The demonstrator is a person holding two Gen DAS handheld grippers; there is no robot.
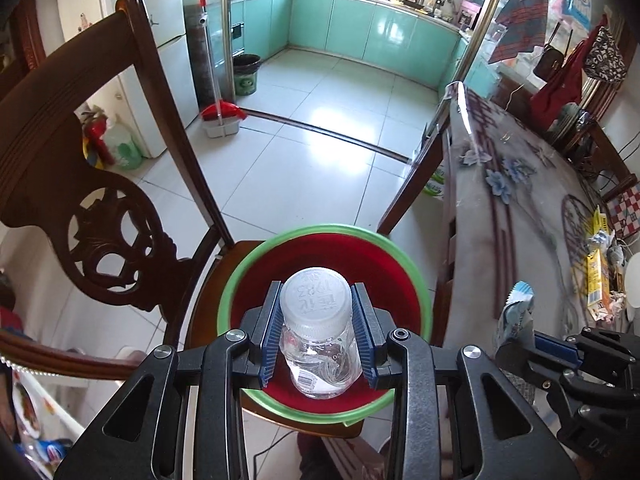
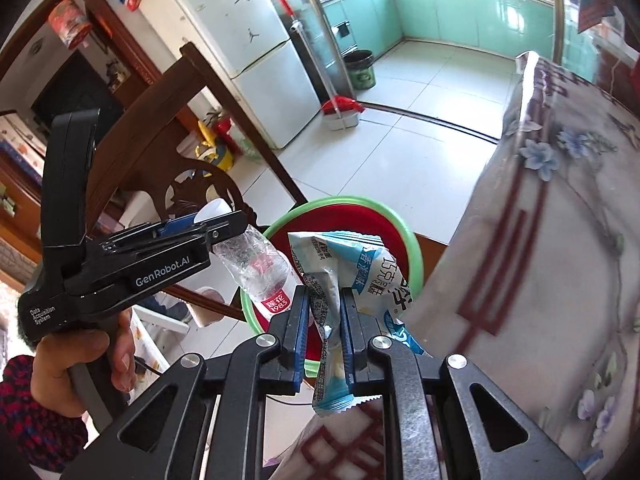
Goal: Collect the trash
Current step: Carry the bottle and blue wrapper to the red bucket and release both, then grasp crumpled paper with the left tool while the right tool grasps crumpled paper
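- The floor is pale glossy tile (image 1: 320, 160); mint-green cabinets (image 1: 360, 28) line the kitchen at the back, and a white fridge (image 2: 256, 56) stands to the left beside a red-handled broom (image 1: 218, 80) and a dark waste bin (image 1: 245, 74).
- A carved dark wooden chair (image 1: 100, 200) holds a round basin (image 1: 236, 280) on its seat; the basin has a green rim, a red inside and smooth plastic walls.
- On the right, the table (image 1: 520, 200) is covered with a shiny floral cloth under clear film; crumpled wrappers and a yellow carton (image 1: 596, 272) lie on it near its far edge.
- The left gripper (image 1: 318, 332) is clamped on a clear plastic bottle (image 1: 316, 344) just below its ribbed white cap; the bottle hangs over the basin, its thin crinkled body and red label showing in the right wrist view.
- The right gripper (image 2: 325, 336) is closed on a crumpled blue-and-white snack wrapper (image 2: 344, 268), glossy foil with a serrated end, held just beside the basin's rim at the table's edge.
- A person's hand (image 2: 72, 368) in a patterned red sleeve grips the left gripper's handle.
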